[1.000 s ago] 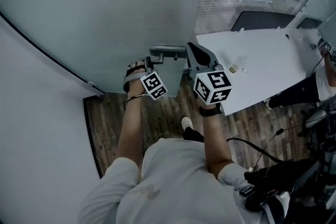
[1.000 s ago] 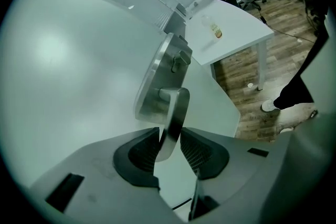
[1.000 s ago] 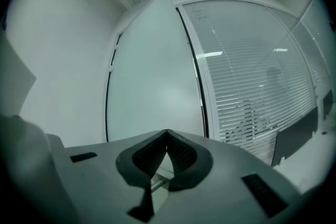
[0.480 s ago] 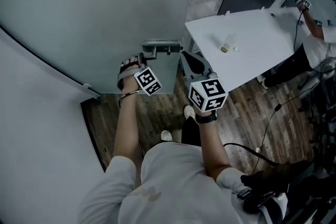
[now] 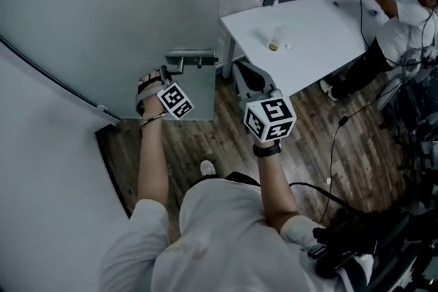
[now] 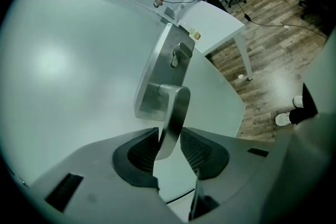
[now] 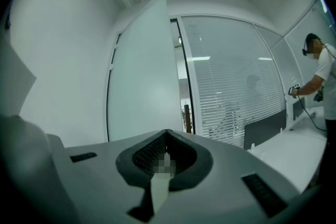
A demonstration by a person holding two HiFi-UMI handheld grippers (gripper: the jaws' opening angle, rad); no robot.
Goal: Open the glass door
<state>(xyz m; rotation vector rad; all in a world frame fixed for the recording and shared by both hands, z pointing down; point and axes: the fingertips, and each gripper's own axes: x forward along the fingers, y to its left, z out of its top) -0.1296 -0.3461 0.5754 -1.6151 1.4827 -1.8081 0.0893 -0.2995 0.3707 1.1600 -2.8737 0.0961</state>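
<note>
The left tool [image 6: 169, 140] is clenched on the metal door handle [image 6: 176, 107] at centre frame. The glass door [image 5: 102, 10] fills the upper left. The right tool [image 7: 167, 157] is closed and empty, right of the handle.

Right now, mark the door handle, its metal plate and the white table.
door handle [image 6: 174, 113]: left gripper view, middle of the lever.
metal plate [image 6: 153, 73]: left gripper view, bare face above the lever's base.
white table [image 5: 328, 34]: head view, bare part of the top.
</note>
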